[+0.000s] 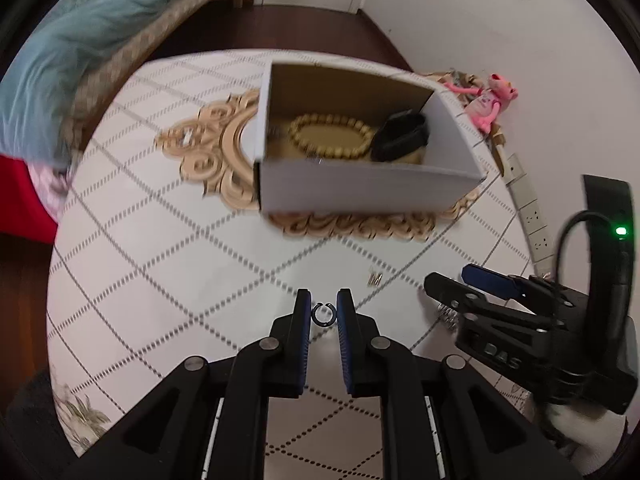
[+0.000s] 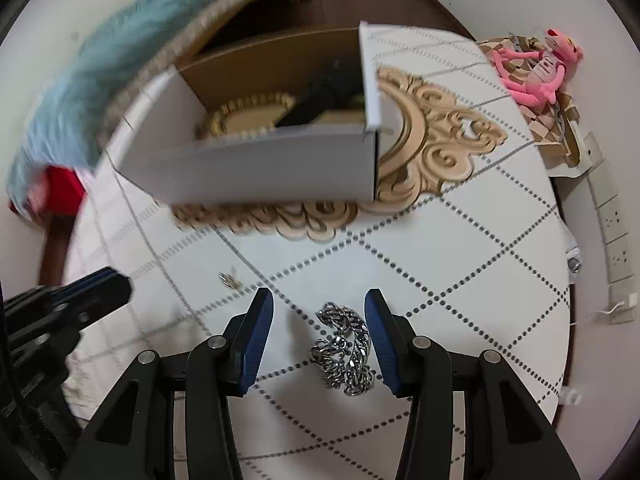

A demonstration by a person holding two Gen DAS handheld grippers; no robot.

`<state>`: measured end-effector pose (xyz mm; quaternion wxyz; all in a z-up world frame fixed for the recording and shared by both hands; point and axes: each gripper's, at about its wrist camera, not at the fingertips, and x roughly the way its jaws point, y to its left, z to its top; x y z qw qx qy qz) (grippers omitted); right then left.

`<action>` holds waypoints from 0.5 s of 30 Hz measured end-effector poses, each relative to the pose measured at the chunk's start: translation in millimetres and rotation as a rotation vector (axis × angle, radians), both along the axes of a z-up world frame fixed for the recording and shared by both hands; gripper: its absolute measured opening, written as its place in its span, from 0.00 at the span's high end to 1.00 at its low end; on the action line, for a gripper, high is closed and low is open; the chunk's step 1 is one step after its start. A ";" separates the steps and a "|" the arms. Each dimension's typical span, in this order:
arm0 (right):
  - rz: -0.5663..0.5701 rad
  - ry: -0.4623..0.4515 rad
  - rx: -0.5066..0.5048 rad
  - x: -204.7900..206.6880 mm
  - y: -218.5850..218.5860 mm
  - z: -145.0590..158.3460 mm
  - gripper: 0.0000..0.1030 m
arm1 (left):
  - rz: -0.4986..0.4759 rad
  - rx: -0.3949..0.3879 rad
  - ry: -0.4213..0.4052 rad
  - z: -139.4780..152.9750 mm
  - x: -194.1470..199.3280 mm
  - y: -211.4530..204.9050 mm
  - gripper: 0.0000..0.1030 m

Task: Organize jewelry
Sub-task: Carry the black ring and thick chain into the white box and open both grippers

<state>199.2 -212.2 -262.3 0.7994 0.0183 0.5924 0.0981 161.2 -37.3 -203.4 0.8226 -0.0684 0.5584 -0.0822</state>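
One open cardboard box [image 1: 360, 188] stands on the table. Inside the box lie two bracelets: one of wooden beads [image 1: 332, 138], one black band [image 1: 400, 138]. In front of the box lie one small ring [image 1: 322, 314], one silver chain [image 2: 346, 350] and one small gold clip [image 1: 375, 279].

"DAS" on right gripper [image 1: 476, 280] body (partly blurred).
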 end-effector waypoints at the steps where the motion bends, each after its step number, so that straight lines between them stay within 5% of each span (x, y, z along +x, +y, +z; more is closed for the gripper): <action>1: 0.003 0.011 -0.019 -0.3 2.9 -6.5 0.54 | 0.002 0.000 0.002 -1.4 -1.6 0.6 0.90; 2: 0.012 -0.031 -0.052 -2.7 6.1 -6.0 0.77 | 0.003 0.004 0.001 -1.7 -3.1 1.2 0.90; 6: -0.013 -0.047 -0.029 -6.7 1.0 -2.4 0.91 | 0.007 0.006 -0.014 5.5 -5.2 4.7 0.90; 15: -0.063 -0.174 0.176 4.7 -25.6 94.4 0.90 | -0.031 -0.056 -0.096 61.7 15.8 -0.4 0.90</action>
